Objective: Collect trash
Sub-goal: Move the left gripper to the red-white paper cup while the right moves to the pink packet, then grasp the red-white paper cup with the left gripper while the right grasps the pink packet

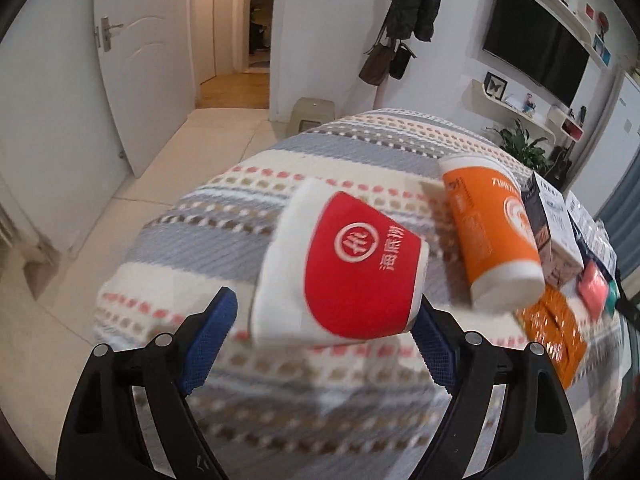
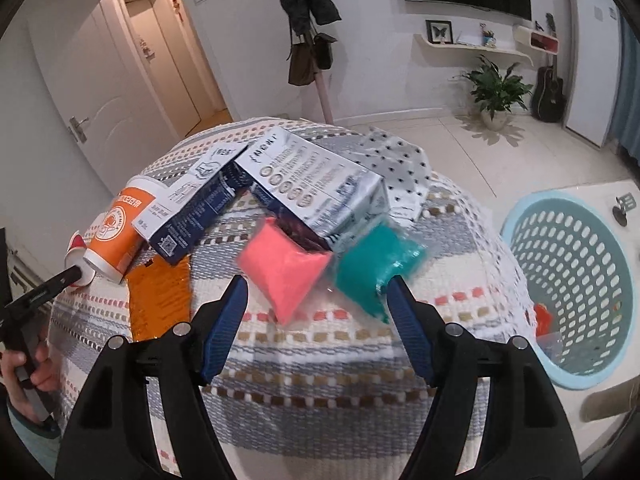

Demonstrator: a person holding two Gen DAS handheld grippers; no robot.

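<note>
Your left gripper [image 1: 324,340] stands wide, its blue pads on either side of the base of a red-and-white paper cup [image 1: 344,268] that lies on its side on the striped tablecloth [image 1: 208,240]. The frame is blurred, so whether the pads touch the cup cannot be told; a gap shows beside the left pad. Just beyond that cup, toward the far right edge of the table, an orange paper cup [image 1: 492,232] also lies on its side, with an orange foil wrapper [image 1: 556,336] flat on the cloth below it.

Your right gripper [image 2: 316,304] is also spread wide and holds nothing. Between and just ahead of its fingertips lie two small sealed packets, a pink packet [image 2: 286,270] on the left and a teal packet [image 2: 374,266] on the right; the right pad sits at the teal packet's near edge. Behind them a long white-and-blue carton [image 2: 316,172] lies tilted across a dark blue carton [image 2: 196,208]. A spotted white wrapper [image 2: 400,160] lies at the far right edge.

Off the table's right side, a light blue plastic basket [image 2: 576,280] stands lower down, with a few bits already inside.
</note>
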